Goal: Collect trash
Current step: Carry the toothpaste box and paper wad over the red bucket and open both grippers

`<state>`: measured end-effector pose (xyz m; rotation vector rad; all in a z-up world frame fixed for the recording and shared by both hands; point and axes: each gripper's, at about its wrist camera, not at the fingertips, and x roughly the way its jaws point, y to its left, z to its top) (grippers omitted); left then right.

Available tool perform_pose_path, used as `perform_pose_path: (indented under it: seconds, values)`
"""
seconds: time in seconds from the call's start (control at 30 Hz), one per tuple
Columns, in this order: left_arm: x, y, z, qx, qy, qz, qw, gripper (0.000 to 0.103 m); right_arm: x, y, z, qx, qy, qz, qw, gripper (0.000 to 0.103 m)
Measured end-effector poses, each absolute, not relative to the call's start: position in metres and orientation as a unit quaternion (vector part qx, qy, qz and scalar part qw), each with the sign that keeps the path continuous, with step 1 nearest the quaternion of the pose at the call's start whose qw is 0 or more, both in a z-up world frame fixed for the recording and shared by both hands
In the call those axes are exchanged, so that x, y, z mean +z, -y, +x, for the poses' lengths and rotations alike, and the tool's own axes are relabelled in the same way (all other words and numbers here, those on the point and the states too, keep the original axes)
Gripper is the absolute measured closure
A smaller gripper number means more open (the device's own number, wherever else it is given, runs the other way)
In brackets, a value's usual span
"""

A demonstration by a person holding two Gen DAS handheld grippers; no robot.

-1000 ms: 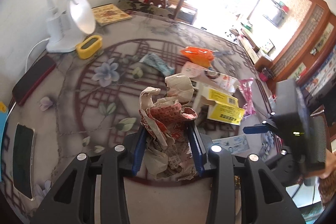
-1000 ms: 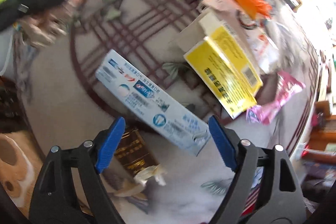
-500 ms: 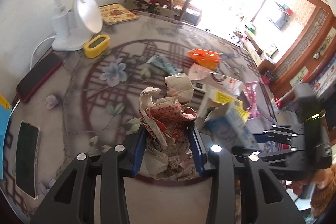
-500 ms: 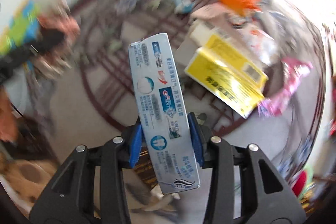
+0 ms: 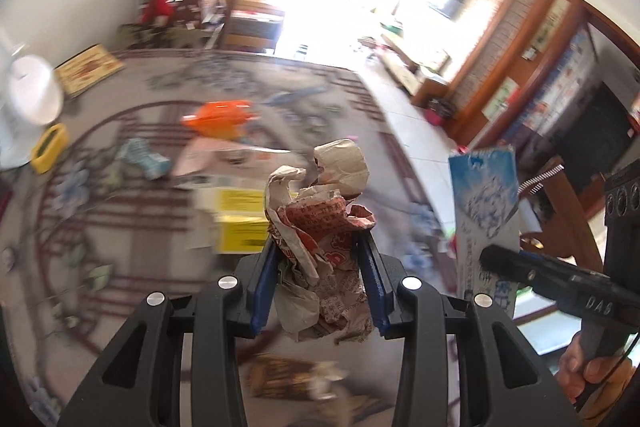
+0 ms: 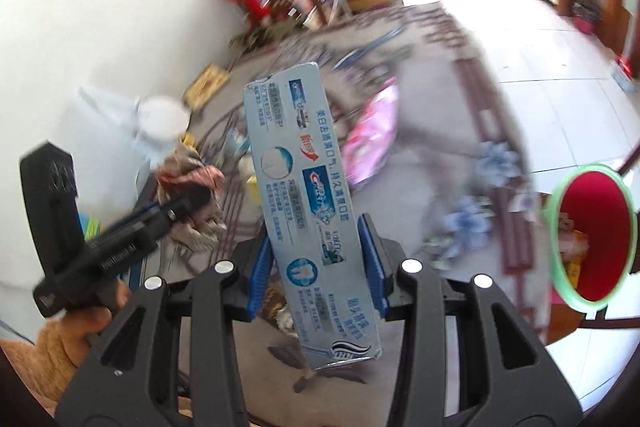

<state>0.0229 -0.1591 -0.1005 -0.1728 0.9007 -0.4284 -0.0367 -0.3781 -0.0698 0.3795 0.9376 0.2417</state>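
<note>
My left gripper (image 5: 322,267) is shut on a crumpled red-and-white paper wrapper (image 5: 320,219), held above the table. My right gripper (image 6: 316,259) is shut on a long blue toothpaste box (image 6: 308,195), held upright above the table's edge; the box also shows in the left wrist view (image 5: 486,211). The left gripper with the wrapper (image 6: 188,183) shows at the left of the right wrist view. A red bin with a green rim (image 6: 592,239) stands below the table at the right.
On the patterned table (image 5: 120,227) lie a yellow box (image 5: 240,219), an orange bag (image 5: 218,117), a teal wrapper (image 5: 144,159), a pink packet (image 6: 372,135) and a brown wrapper (image 5: 288,379). A white lamp (image 5: 28,99) and a yellow holder (image 5: 50,147) stand at the left.
The right gripper closed on the toothpaste box, lifted it off the table and swung right toward the red bin. The left gripper, still holding the wrapper, turned right too.
</note>
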Motion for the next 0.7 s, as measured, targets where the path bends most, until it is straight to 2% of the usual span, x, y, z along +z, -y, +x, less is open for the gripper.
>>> perform_pose_path:
  seconds: [0.47,0.7]
  values:
    - [-0.089,0.308,0.013,-0.276,-0.427,-0.034,0.861,0.067,-0.066,0.528,-0.060,0.038,-0.402,0.235,0.884,0.063]
    - [-0.089,0.364,0.007,-0.300,-0.433,-0.011,0.850,0.067,-0.103,0.610,-0.073,-0.048,-0.420,0.266,0.866,0.063]
